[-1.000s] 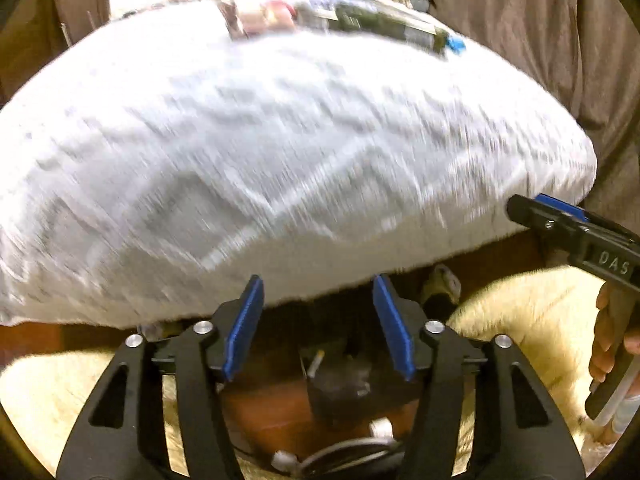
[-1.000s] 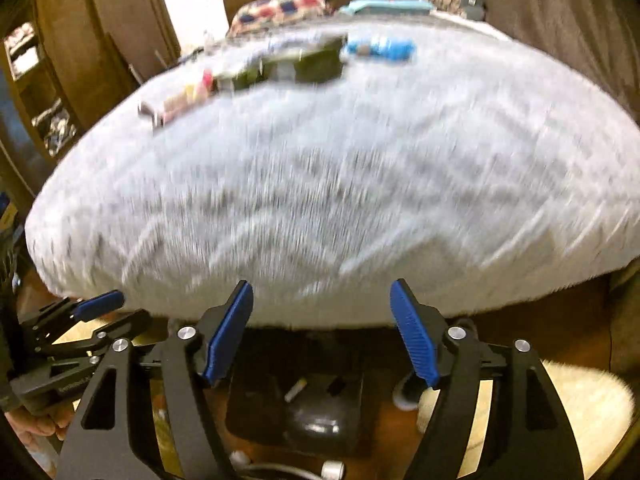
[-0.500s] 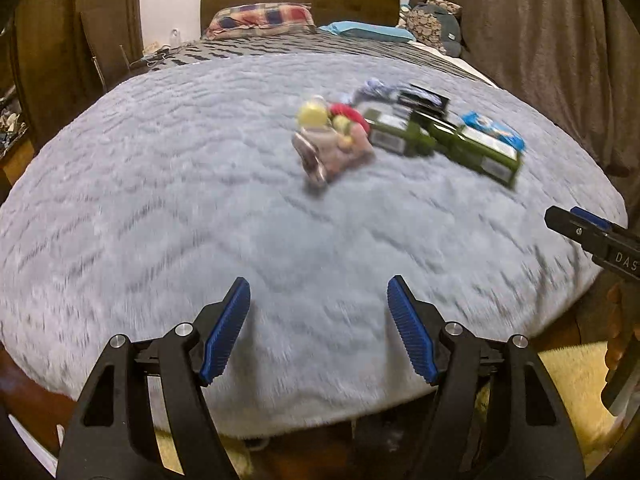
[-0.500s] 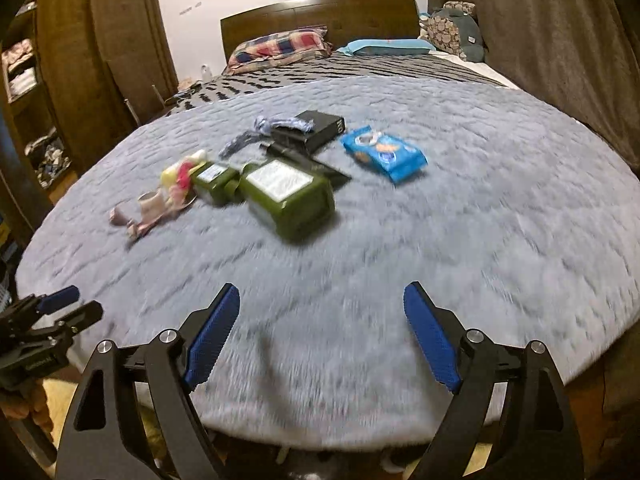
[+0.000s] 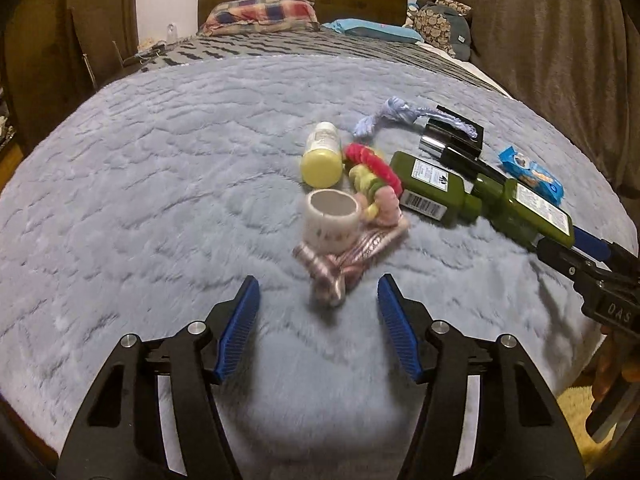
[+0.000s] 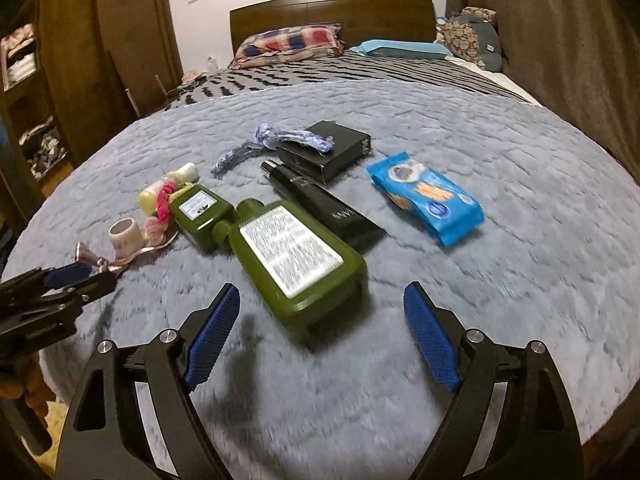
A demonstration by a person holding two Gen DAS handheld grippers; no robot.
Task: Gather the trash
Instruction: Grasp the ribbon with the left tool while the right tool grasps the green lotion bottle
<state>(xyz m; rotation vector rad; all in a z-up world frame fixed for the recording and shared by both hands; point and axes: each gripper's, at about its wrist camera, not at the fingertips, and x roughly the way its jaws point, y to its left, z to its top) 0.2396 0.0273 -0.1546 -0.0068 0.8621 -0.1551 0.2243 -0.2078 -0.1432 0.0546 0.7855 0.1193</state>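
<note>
Trash lies on the grey furry blanket [image 5: 160,200]. My left gripper [image 5: 318,280] hovers just short of a pink ribbon [image 5: 344,256] and a small white roll [image 5: 331,216]; its jaws are closing with nothing between them. Behind these lie a yellow-capped bottle [image 5: 322,156] and red and pink scrunchies [image 5: 372,168]. My right gripper [image 6: 322,287] is open over the near end of a large green bottle [image 6: 296,256], not touching it. A smaller green bottle [image 6: 200,210], a black tube [image 6: 328,208], a black box [image 6: 332,150], a blue cord [image 6: 288,138] and a blue snack packet [image 6: 426,198] lie beyond.
Pillows [image 6: 288,42] and a wooden headboard [image 6: 332,10] are at the far end of the bed. A brown curtain [image 6: 560,40] hangs on the right, and shelves [image 6: 24,92] stand on the left. A hand holds the other gripper's handle [image 5: 616,372].
Both grippers have come up from below the bed's edge and forward over the blanket, so the items are now near. The right jaws have widened.
</note>
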